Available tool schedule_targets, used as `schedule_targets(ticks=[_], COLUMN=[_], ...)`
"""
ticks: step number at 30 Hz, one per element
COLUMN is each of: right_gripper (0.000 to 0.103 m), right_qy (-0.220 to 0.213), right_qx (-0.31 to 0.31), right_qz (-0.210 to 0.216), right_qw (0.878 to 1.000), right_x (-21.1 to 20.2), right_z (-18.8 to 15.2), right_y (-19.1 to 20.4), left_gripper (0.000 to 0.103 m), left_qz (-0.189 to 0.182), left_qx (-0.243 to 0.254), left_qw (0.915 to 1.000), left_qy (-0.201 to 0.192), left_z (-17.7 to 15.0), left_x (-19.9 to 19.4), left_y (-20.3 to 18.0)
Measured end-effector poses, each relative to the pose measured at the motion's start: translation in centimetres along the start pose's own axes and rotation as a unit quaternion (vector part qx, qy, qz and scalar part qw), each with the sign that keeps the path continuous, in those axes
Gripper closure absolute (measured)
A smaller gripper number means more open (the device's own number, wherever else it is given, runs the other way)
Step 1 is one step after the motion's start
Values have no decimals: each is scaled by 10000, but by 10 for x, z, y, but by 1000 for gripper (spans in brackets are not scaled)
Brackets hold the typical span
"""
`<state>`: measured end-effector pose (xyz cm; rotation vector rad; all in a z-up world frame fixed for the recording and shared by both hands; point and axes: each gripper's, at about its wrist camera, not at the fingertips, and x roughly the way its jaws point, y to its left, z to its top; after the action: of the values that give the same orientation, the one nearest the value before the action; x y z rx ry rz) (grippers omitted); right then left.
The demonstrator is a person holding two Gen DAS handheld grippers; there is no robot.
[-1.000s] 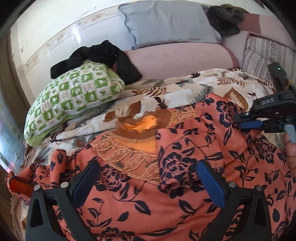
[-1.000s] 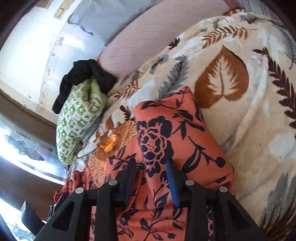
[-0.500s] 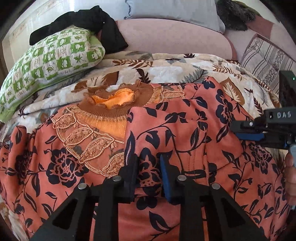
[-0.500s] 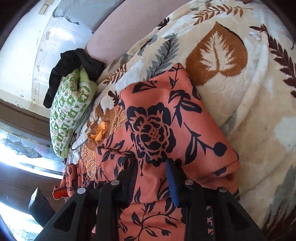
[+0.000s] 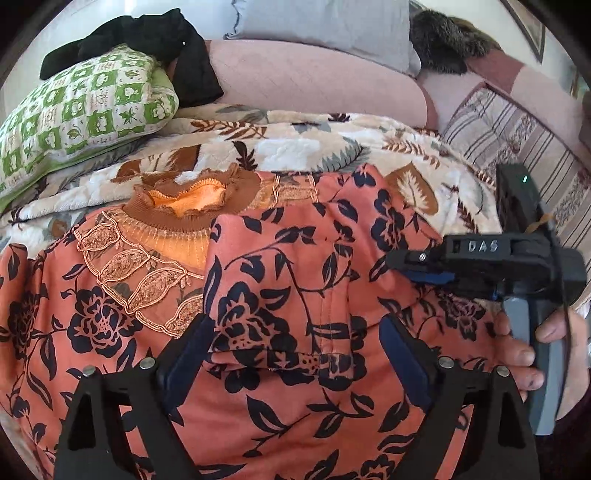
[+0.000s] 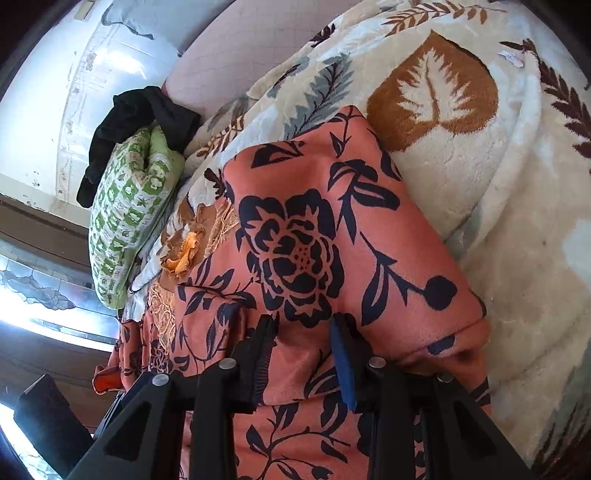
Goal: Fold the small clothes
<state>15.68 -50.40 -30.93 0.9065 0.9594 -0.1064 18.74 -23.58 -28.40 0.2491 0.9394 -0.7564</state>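
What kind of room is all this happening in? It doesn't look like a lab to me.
Most likely a bedroom in someone's home. A leaf-patterned blanket covers what looks like a bed, a green checked pillow and a grey pillow lie at its far side, and a floral orange garment is spread on top.

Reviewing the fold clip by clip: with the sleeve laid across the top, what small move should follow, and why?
Probably release the right gripper: it is shut on the orange floral top, whose folded sleeve already lies flat across the chest. The left gripper has just been opening and straddles the cuff without pressing on it.
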Motion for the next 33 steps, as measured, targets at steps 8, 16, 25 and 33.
schedule_targets(ticks=[8, 16, 25, 33], right_gripper=[67, 67, 66, 38], right_qy=[-81, -53, -327, -773], right_qx=[-233, -218, -469, -680], right_qz=[-153, -132, -50, 183], right_qw=[9996, 9997, 9984, 9945], right_x=[1, 0, -16, -19], right_z=[-2, -1, 2, 5], right_y=[7, 6, 22, 35], left_gripper=[44, 86, 87, 83], left_qz=[593, 281, 135, 613], left_qx=[570, -169, -1669, -1804], left_qw=[9965, 9993, 9851, 9816], left_qy=[156, -183, -384, 133], left_z=[-8, 4, -3, -32], left_x=[22, -5, -46, -43], left_y=[-15, 25, 114, 149])
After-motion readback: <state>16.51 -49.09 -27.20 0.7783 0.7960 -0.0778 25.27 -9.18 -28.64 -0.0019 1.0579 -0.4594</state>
